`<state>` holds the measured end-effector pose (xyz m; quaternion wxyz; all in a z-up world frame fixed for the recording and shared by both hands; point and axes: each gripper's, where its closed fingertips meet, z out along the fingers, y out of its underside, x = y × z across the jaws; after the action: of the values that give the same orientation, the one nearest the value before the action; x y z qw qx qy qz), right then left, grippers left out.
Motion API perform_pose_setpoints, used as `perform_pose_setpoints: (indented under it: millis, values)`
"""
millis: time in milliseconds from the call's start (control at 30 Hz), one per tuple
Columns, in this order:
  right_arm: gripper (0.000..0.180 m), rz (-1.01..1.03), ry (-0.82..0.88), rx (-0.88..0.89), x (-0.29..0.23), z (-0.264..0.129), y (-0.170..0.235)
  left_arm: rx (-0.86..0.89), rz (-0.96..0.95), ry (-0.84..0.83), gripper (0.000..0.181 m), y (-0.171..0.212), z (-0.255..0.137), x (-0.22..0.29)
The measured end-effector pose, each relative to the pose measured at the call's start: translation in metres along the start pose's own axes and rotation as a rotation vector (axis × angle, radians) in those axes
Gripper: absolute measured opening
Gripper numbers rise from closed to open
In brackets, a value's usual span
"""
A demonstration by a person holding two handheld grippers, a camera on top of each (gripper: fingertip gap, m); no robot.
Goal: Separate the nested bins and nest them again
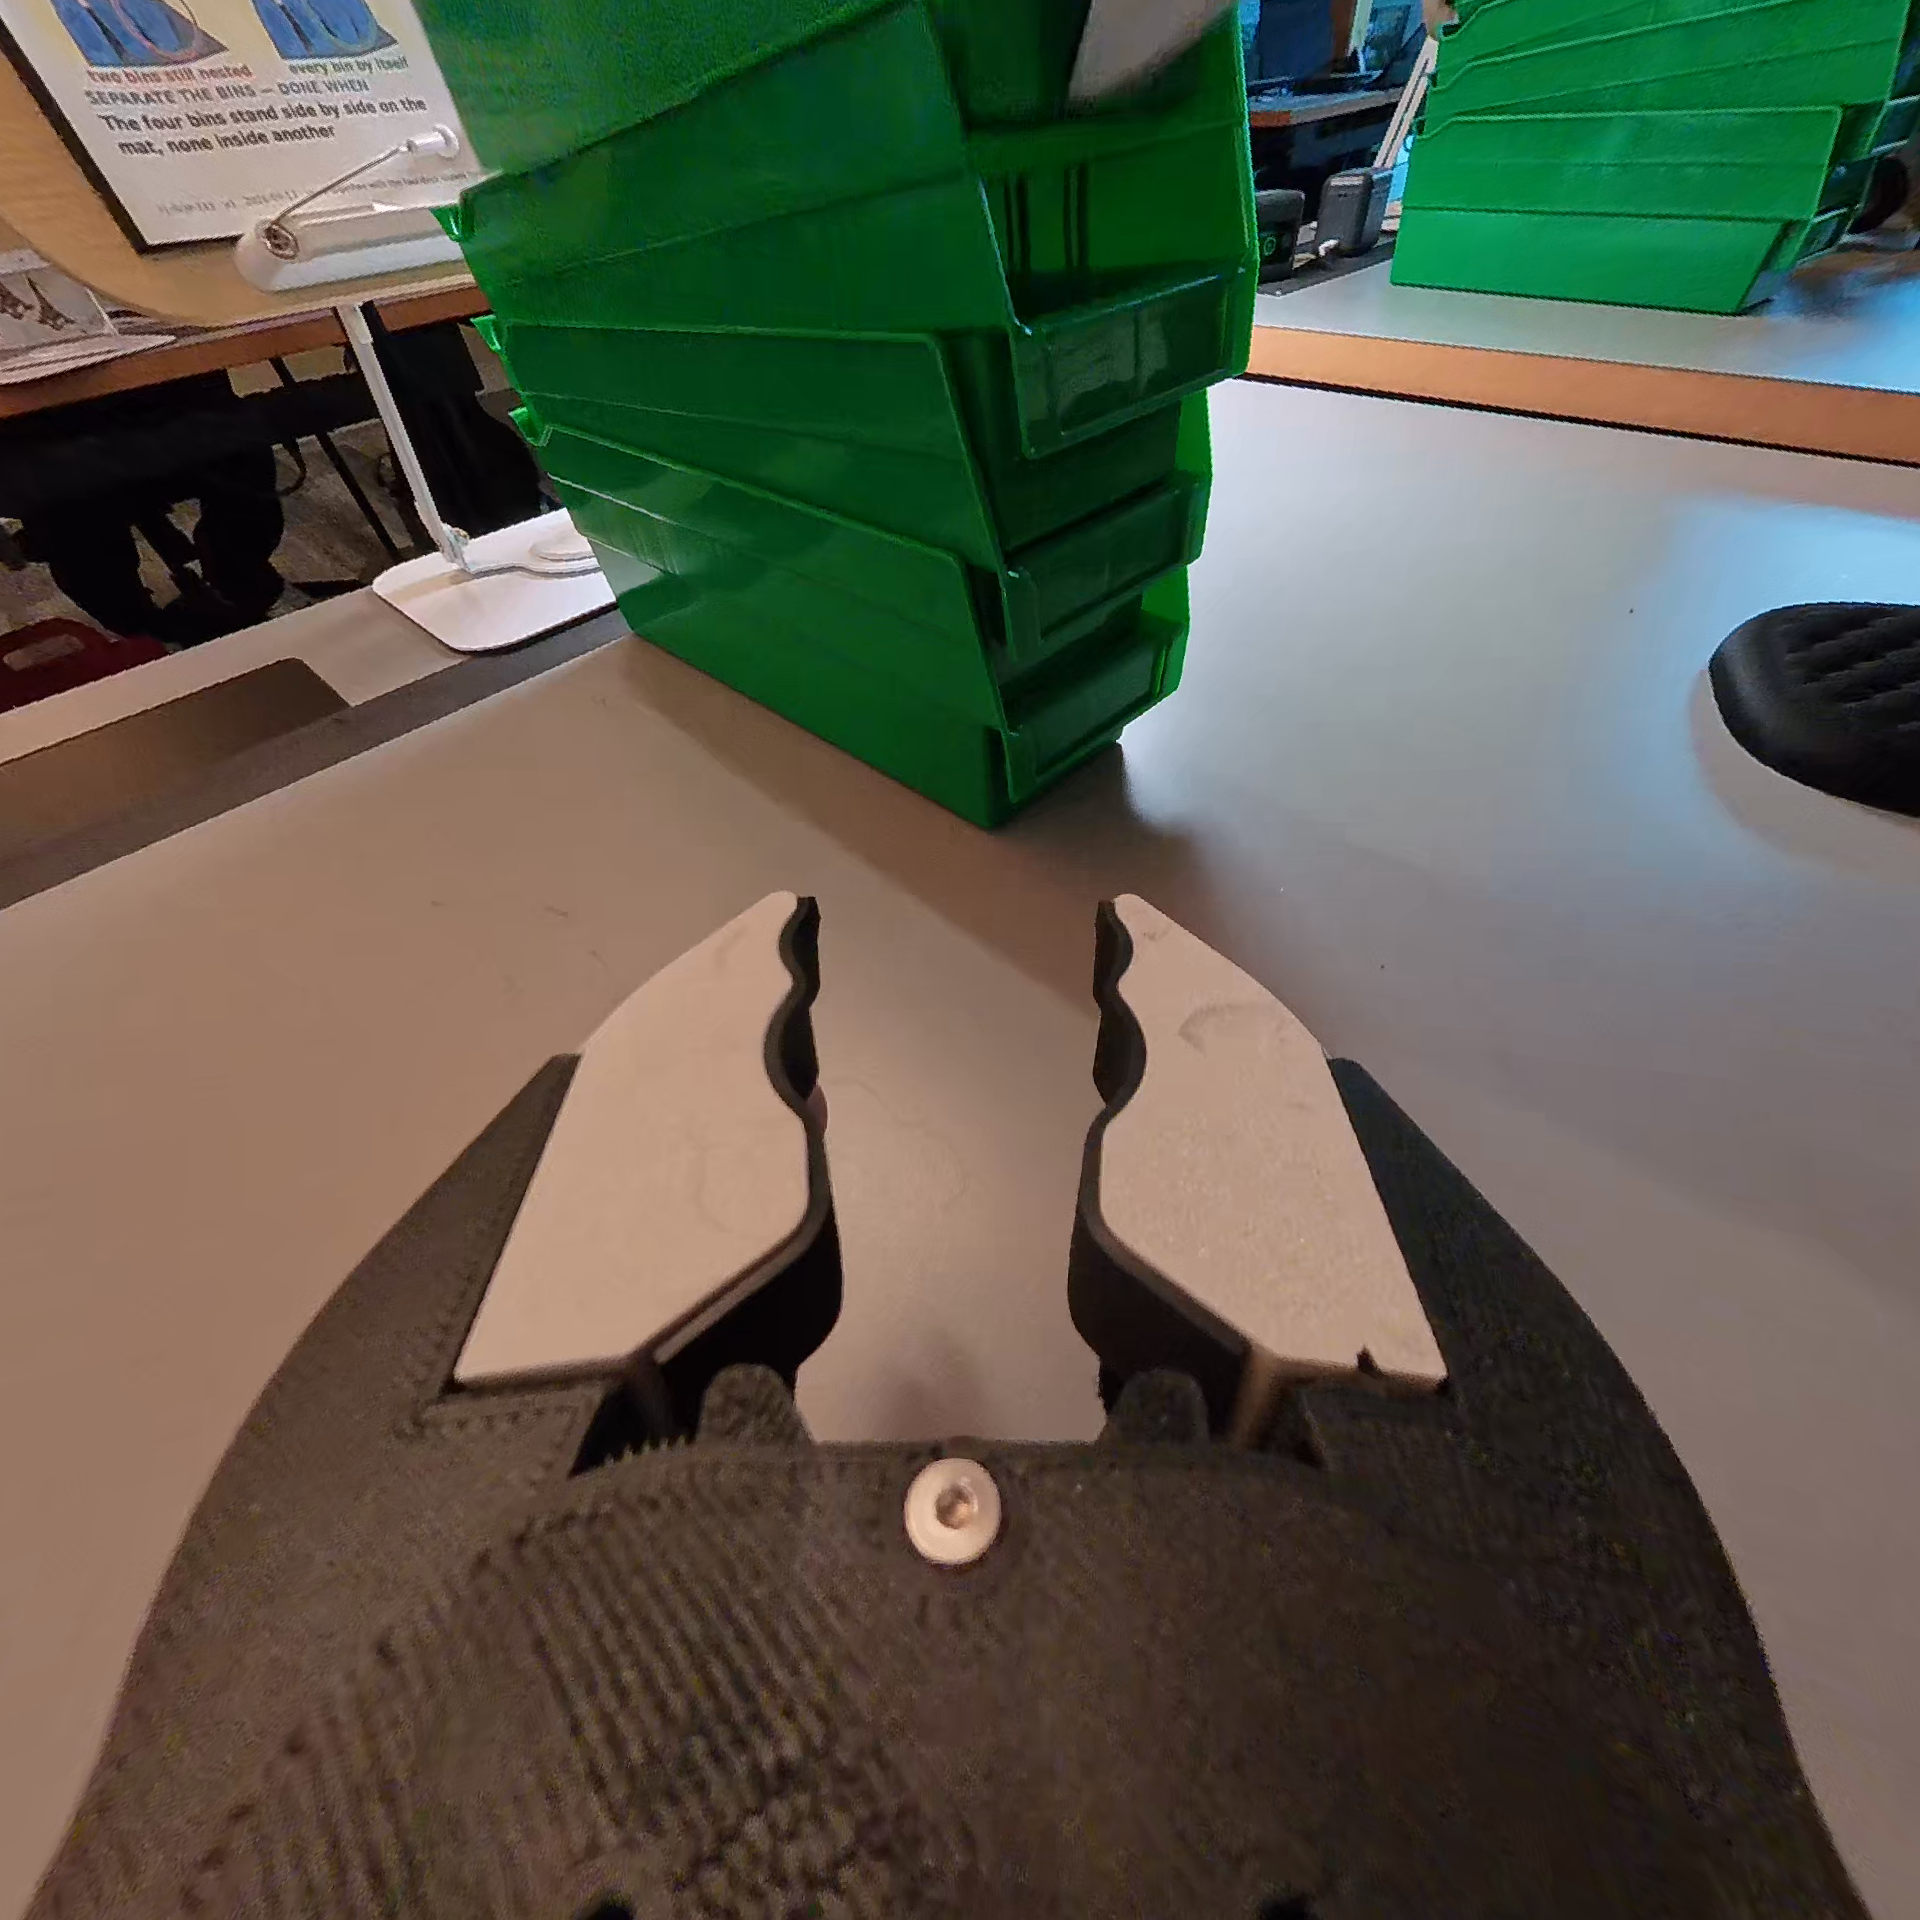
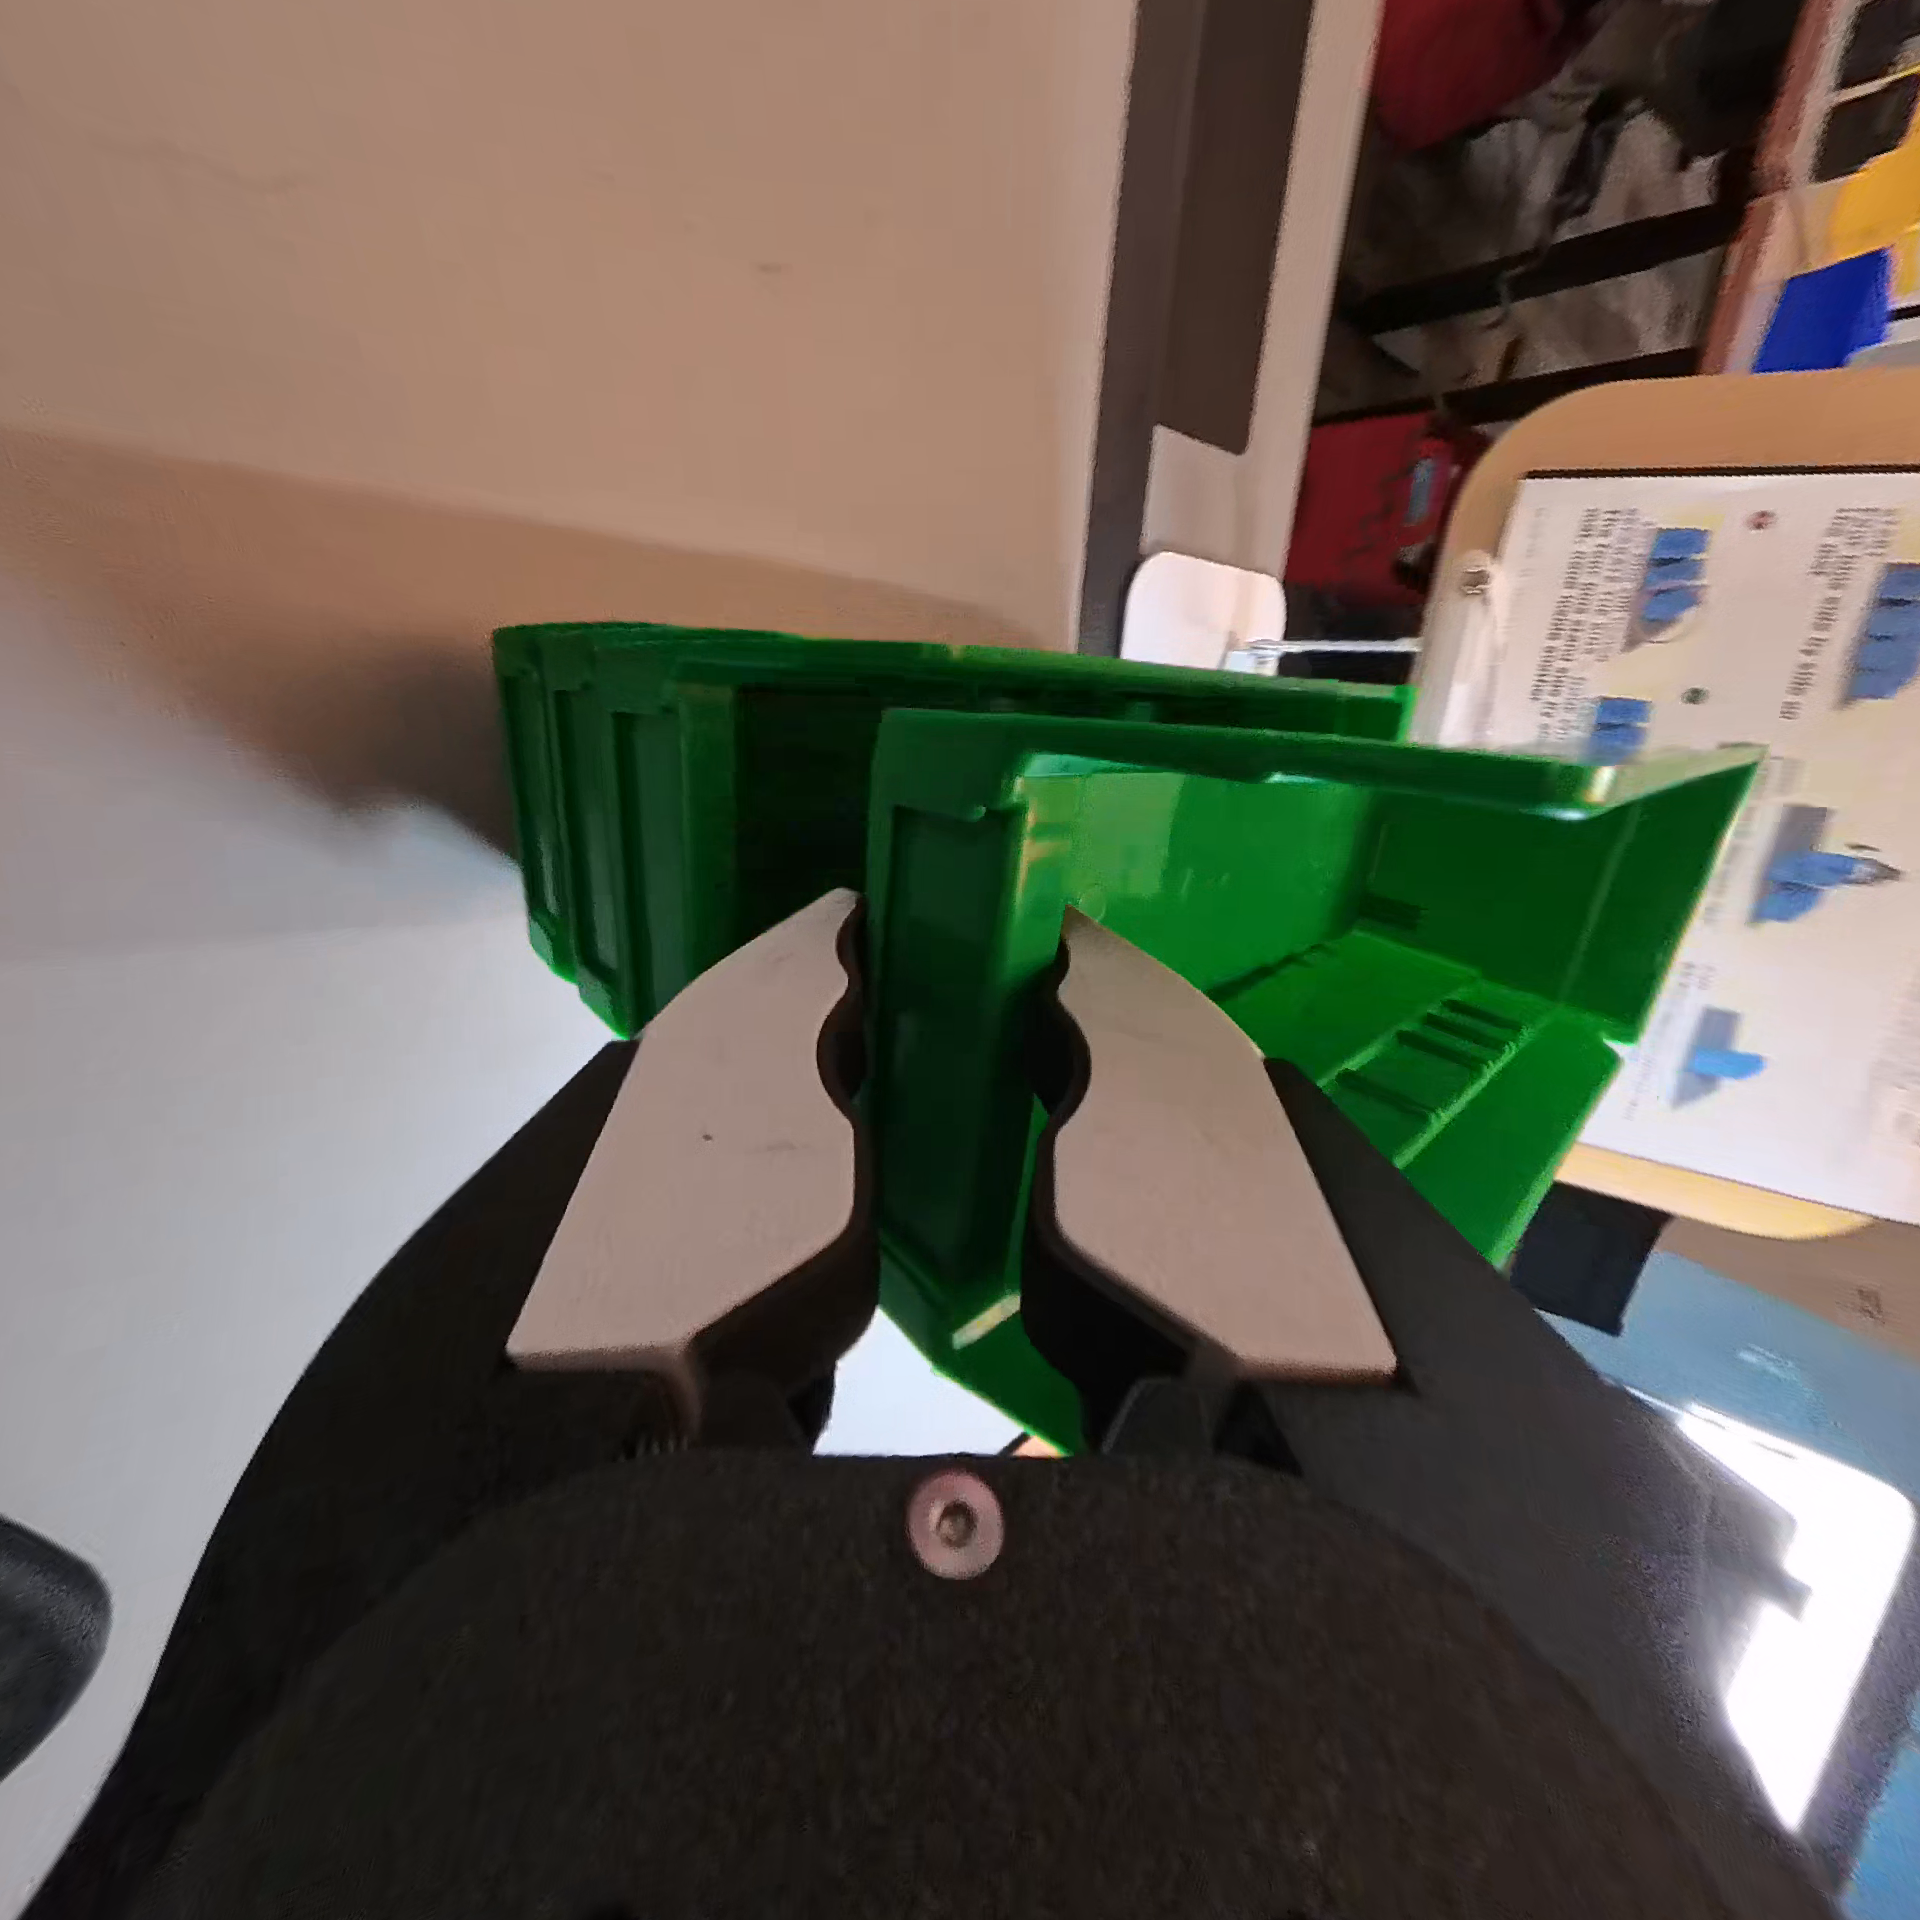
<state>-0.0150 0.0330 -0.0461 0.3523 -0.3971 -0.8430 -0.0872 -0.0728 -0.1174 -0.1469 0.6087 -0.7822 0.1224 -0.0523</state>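
Observation:
A stack of nested green bins (image 1: pixel 831 540) stands on the grey table ahead of my left gripper (image 1: pixel 956 920), which is open, empty and low over the table, short of the stack. The top green bin (image 1: pixel 790 135) sits tilted above the stack, with a pale finger of the other gripper (image 1: pixel 1138 47) on its front end. In the right wrist view my right gripper (image 2: pixel 961 914) is shut on the front wall of this top bin (image 2: pixel 1299 904). The stack's remaining bins (image 2: pixel 644 821) show behind it to the left.
A second stack of green bins (image 1: pixel 1642 177) stands at the back right on another table. A white stand (image 1: pixel 488 592) holding an instruction board (image 1: pixel 218 114) is at the back left. A black textured pad (image 1: pixel 1829 696) lies at the right edge. The table (image 1: pixel 1455 831) has bare room around the stack. The tips of one gripper are about 20 centimetres away from the tips of the other.

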Motion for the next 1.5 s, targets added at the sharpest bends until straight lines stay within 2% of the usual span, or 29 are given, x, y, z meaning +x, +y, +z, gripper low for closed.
perform_pose_setpoints:
  millis: [133, 167, 367, 567, 733, 900, 1133, 1500]
  values:
    - [0.039, -0.059, 0.016, 0.017, -0.009, 0.012, -0.001, -0.001, 0.0, 0.004, 0.051, 0.0, 0.0, 0.001]
    - [0.047, -0.062, 0.025, 0.024, -0.01, 0.01, -0.002, -0.002, 0.001, 0.004, 0.051, 0.0, 0.0, 0.001]
    - [0.048, 0.013, 0.069, 0.155, -0.016, -0.026, -0.008, -0.012, 0.002, 0.009, 0.051, 0.002, 0.002, 0.003]
    - [0.047, 0.281, 0.145, 0.41, -0.032, -0.067, -0.005, -0.004, 0.006, -0.008, 0.051, 0.001, 0.001, 0.0]
    - [0.049, 0.536, 0.241, 0.548, -0.058, -0.082, 0.02, -0.002, 0.011, -0.02, 0.051, 0.002, 0.002, -0.001]
    - [0.055, 0.74, 0.3, 0.595, -0.093, -0.069, 0.06, 0.005, 0.034, -0.039, 0.051, 0.001, 0.004, -0.001]
    - [0.065, 0.898, 0.378, 0.59, -0.128, -0.039, 0.119, 0.036, 0.045, -0.073, 0.05, -0.001, 0.005, -0.006]
    - [0.064, 1.038, 0.346, 0.701, -0.134, -0.027, 0.131, 0.055, 0.037, -0.123, 0.049, 0.001, 0.011, -0.027]
